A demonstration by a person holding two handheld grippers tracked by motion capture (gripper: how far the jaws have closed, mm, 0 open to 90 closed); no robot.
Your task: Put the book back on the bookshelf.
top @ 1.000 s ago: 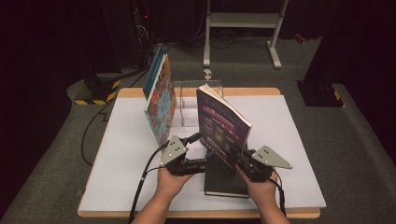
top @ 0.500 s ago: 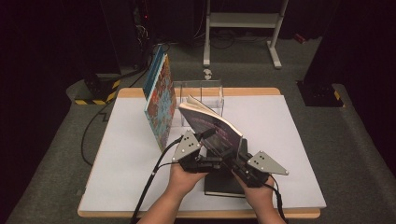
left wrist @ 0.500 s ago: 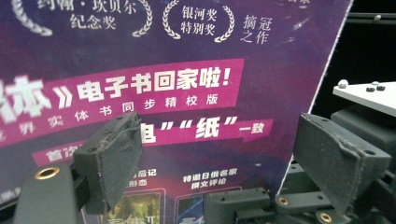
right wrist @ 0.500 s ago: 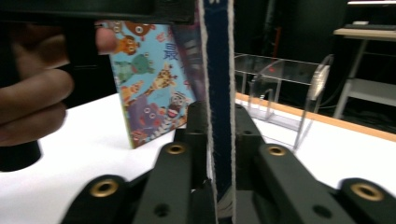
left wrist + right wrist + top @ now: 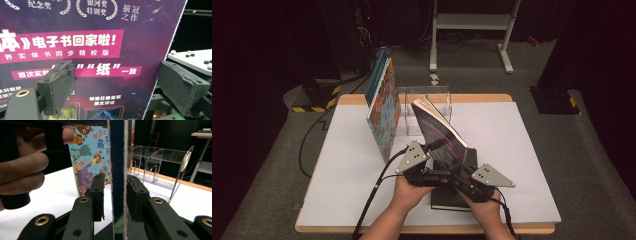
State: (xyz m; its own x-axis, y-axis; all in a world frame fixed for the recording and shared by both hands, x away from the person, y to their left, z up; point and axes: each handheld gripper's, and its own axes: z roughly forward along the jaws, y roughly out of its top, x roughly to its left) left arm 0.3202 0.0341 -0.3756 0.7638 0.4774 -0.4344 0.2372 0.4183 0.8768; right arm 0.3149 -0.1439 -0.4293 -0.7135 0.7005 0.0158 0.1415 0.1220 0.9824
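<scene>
Leaning back toward the upper middle of the high view, the purple paperback stands on its lower edge near the centre of the white table, tilted over a black book that lies flat beneath the hands. Both hands come in from the bottom of that frame. The left gripper sits at the paperback's near left side; in the left gripper view its pads stand wide apart, one pad in front of the purple cover and the other off past its right edge, pinching nothing, having just been spreading. The right gripper straddles the book's edge: its pads lie just beside the dark blue edge on either side, with slim gaps showing, having just been loosening. Left of the paperback, a colourful children's book stands upright against a clear acrylic book rack at the upper centre of the table
</scene>
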